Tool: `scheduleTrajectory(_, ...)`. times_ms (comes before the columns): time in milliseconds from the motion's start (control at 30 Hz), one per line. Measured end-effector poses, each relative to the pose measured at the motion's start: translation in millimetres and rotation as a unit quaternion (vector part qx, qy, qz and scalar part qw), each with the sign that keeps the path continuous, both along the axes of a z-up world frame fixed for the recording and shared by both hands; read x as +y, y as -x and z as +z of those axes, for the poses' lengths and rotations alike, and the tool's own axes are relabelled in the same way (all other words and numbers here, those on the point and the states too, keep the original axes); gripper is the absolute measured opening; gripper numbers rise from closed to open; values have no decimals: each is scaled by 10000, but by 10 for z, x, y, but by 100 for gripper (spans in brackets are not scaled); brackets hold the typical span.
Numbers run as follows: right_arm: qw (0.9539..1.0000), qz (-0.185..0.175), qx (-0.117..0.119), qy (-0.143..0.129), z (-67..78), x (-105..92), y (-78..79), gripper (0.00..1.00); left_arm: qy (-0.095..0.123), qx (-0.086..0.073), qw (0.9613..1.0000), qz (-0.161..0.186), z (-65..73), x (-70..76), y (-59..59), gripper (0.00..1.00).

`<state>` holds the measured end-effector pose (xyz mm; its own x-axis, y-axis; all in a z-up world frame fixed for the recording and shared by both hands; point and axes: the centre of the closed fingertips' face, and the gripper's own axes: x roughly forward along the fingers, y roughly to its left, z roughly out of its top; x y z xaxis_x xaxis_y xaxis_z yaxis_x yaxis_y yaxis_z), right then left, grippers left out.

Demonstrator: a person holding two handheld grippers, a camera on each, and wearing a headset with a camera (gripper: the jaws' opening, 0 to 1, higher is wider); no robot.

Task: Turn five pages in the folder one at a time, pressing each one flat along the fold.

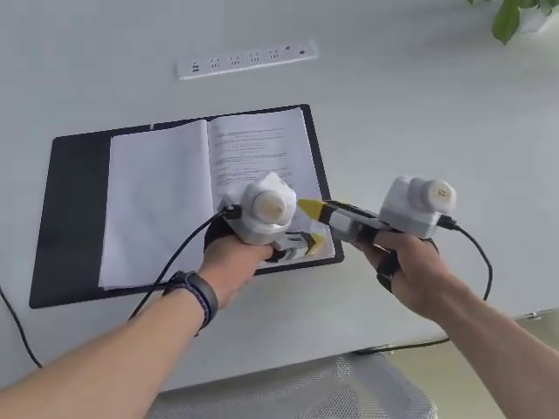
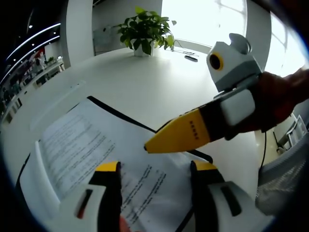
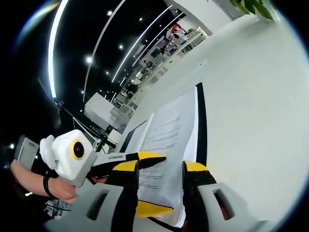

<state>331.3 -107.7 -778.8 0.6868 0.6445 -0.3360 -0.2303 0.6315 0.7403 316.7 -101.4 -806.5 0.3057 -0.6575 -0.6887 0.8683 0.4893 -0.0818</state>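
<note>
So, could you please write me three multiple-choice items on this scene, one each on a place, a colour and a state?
1. Where does the power strip lie?
A. on the table, beyond the far edge of the folder
B. on the left page
C. under a gripper

2. What colour is the folder's cover?
A. red
B. green
C. black

3. How do the fingers of the left gripper stand?
A. pressed together
B. apart, over the printed page
C. closed on the power strip

Answers:
1 A: the head view shows it past the folder's top edge.
2 C: a black border frames the white pages.
3 B: the left gripper view shows a wide gap between them.
</note>
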Motion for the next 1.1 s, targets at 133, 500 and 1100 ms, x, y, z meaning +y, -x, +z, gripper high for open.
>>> scheduleTrajectory(133,10000,36,25,-20,-8,15,12,31,-9,1,10000,3,0,-1,-2,58)
scheduleTrajectory(500,9998,80,140,-109,-53,34,79,9,34,232,9997,73,29,14,79,65)
scheduleTrajectory(1100,9997,152,-196,-24,217,183,78,0,318,5,9983,485,441,442,139,70)
